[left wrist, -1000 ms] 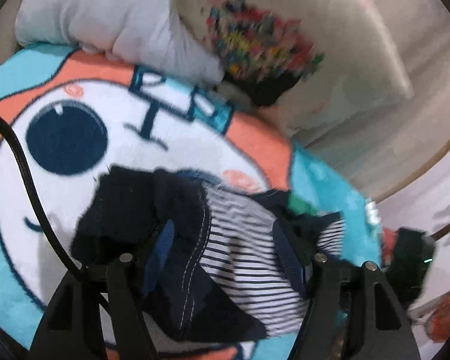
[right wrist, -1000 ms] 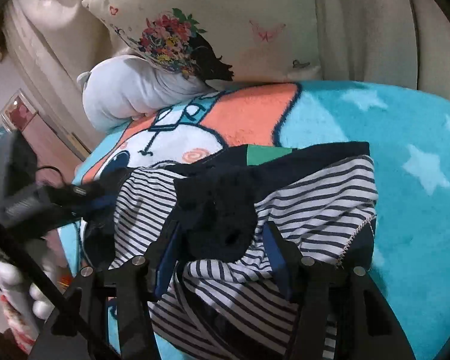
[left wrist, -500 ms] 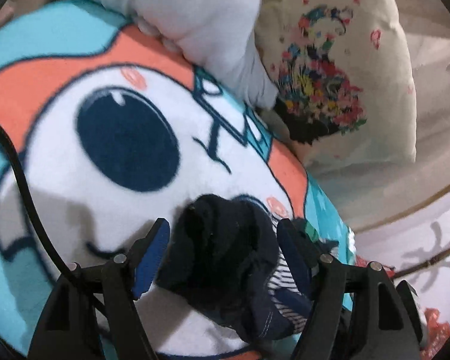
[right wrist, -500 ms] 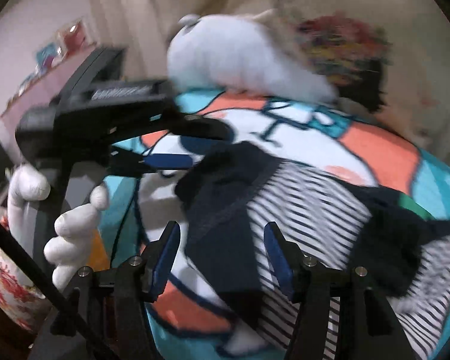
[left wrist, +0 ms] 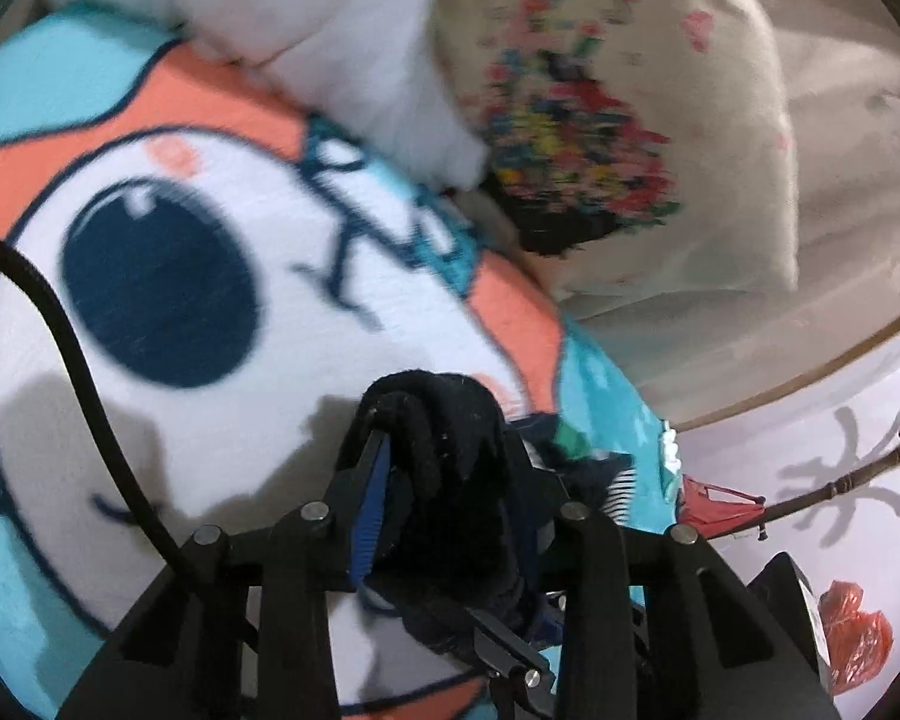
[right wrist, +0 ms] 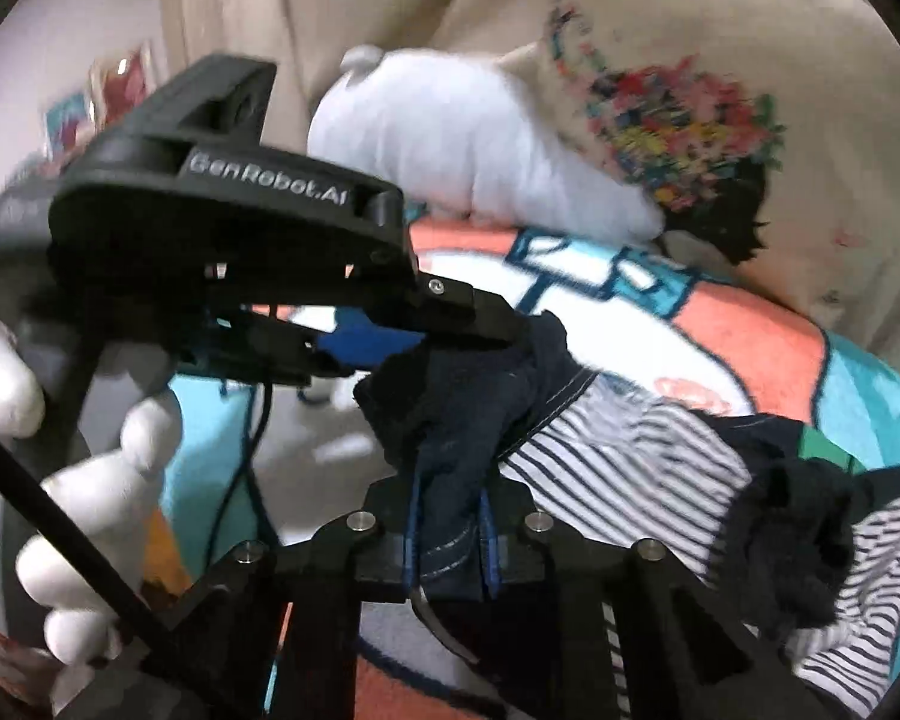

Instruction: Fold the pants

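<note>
**Both grippers pinch one end of the pants, ready to carry the fold**

Left wrist view: the left gripper [left wrist: 444, 468] has its fingers pressed in on a bunched wad of the dark pants [left wrist: 450, 450], which fills the gap between them. The cloth is held just above the cartoon blanket [left wrist: 210, 372]. Behind lie a white plush toy [left wrist: 306, 18] and a flowered cushion [left wrist: 624, 120].

Right wrist view: the right gripper [right wrist: 450, 534] pinches a navy fold of the same garment between its blue pads. The left gripper comes in from the left, held in a white-gloved hand [right wrist: 90, 492], gripping the cloth close beside it. The striped part of the pants trails right across the blanket, ending in a dark clump.

The step in hand looks like lifting one end to fold it over. Next, both grips should probably travel together toward the far end, keeping the edge taut and level so the layers land squarely.
</note>
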Demonstrator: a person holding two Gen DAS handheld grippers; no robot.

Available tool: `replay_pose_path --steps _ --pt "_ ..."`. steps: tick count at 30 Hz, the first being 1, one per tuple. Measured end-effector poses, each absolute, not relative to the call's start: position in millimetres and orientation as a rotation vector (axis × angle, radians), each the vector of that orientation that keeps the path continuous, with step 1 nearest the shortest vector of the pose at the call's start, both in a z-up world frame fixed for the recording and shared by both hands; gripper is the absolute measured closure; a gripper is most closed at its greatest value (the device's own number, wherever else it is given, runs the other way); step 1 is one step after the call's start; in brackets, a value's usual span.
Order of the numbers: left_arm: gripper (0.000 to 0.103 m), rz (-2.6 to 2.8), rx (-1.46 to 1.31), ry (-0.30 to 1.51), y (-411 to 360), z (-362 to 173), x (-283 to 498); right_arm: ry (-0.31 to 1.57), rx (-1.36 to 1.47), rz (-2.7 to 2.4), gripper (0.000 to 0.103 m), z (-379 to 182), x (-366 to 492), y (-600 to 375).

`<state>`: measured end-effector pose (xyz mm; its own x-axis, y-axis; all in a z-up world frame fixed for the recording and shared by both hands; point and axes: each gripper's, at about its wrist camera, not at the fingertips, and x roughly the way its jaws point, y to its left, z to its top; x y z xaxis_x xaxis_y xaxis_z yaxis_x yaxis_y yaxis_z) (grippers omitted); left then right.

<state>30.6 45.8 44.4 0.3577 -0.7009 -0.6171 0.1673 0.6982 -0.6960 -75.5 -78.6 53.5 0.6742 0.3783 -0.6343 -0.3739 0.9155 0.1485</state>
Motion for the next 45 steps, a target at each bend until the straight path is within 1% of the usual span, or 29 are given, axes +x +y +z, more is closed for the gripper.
replay_pose_path --steps 4,6,9,11,12,13,14,15,16,20,22,25,29,31,32,33,34,35,36,37,39,42,45 --pt "0.069 -0.668 -0.553 1.036 -1.2 66.8 29.0 0.638 0.106 0.378 0.088 73.1 -92.8 -117.6" --pt "0.069 -0.741 -0.498 1.030 -40.3 76.1 23.0 0.605 0.195 0.334 0.088 77.6 -106.6 -150.6" --pt "0.069 -0.863 -0.430 1.048 -91.4 78.9 11.2 0.592 0.289 0.244 0.088 69.7 -130.4 -197.3" --pt "0.068 -0.934 -0.429 1.057 -109.3 78.1 5.0 0.606 0.345 0.178 0.086 59.1 -143.1 -226.9" --pt "0.065 -0.948 -0.446 1.056 -110.0 78.0 3.8 0.624 0.374 0.148 0.081 51.8 -148.1 -242.6" --pt "0.062 -0.954 -0.466 1.052 -107.8 78.3 2.9 0.641 0.394 0.124 0.068 47.0 -151.1 -253.7" --pt "0.059 -0.953 -0.488 1.042 -102.2 79.3 1.8 0.645 0.425 0.096 0.064 44.4 -158.5 -267.5" --pt "0.053 -0.938 -0.499 1.026 -93.5 81.0 0.7 0.631 0.439 0.077 0.062 45.1 -161.0 -275.9" --pt "0.051 -0.917 -0.501 1.013 -85.2 82.0 -0.6 0.616 0.441 0.063 0.062 48.3 -160.5 -283.3" --pt "0.051 -0.755 -0.497 1.014 -51.1 72.0 -1.2 0.524 0.424 0.063 0.062 81.3 -166.4 -292.4" --pt "0.051 -0.704 -0.514 1.040 -42.5 60.2 -2.9 0.509 0.423 0.129 0.062 95.6 -157.6 -286.8" --pt "0.051 -0.681 -0.520 1.082 -41.4 42.9 -6.9 0.528 0.466 0.245 0.062 102.0 -134.4 -276.4" --pt "0.051 -0.663 -0.468 1.129 -54.7 27.0 -12.6 0.653 0.510 0.262 0.061 76.0 -98.6 -269.3" --pt "0.051 -0.664 -0.469 1.132 -54.0 25.6 -12.6 0.772 0.462 0.129 0.063 50.8 -82.4 -274.3" --pt "0.050 -0.670 -0.476 1.128 -52.5 25.6 -11.7 0.779 0.452 0.085 0.064 47.4 -86.0 -278.4" --pt "0.047 -0.677 -0.483 1.119 -50.0 26.6 -10.1 0.756 0.465 0.083 0.064 50.2 -93.5 -283.7" --pt "0.042 -0.678 -0.491 1.114 -48.3 26.5 -8.2 0.738 0.475 0.080 0.057 54.1 -100.8 -289.3" --pt "0.040 -0.675 -0.505 1.111 -46.3 25.1 -4.9 0.719 0.475 0.065 0.050 59.5 -108.6 -294.6" --pt "0.039 -0.679 -0.523 1.115 -45.3 22.1 -0.8 0.702 0.470 0.053 0.037 63.7 -113.5 -298.8" --pt "0.037 -0.689 -0.538 1.124 -46.5 18.9 2.3 0.680 0.464 0.049 0.033 66.5 -119.1 -303.8" --pt "0.034 -0.739 -0.579 1.167 -54.5 7.2 9.7 0.689 0.493 0.056 0.033 63.2 -119.1 -315.8" --pt "0.031 -0.799 -0.577 1.217 -72.5 -3.2 10.2 0.749 0.636 0.142 0.033 42.7 -98.0 -332.3" --pt "0.031 -0.881 -0.499 1.189 -91.5 6.9 -1.1 0.781 0.771 0.242 0.032 17.2 -80.3 -338.5"
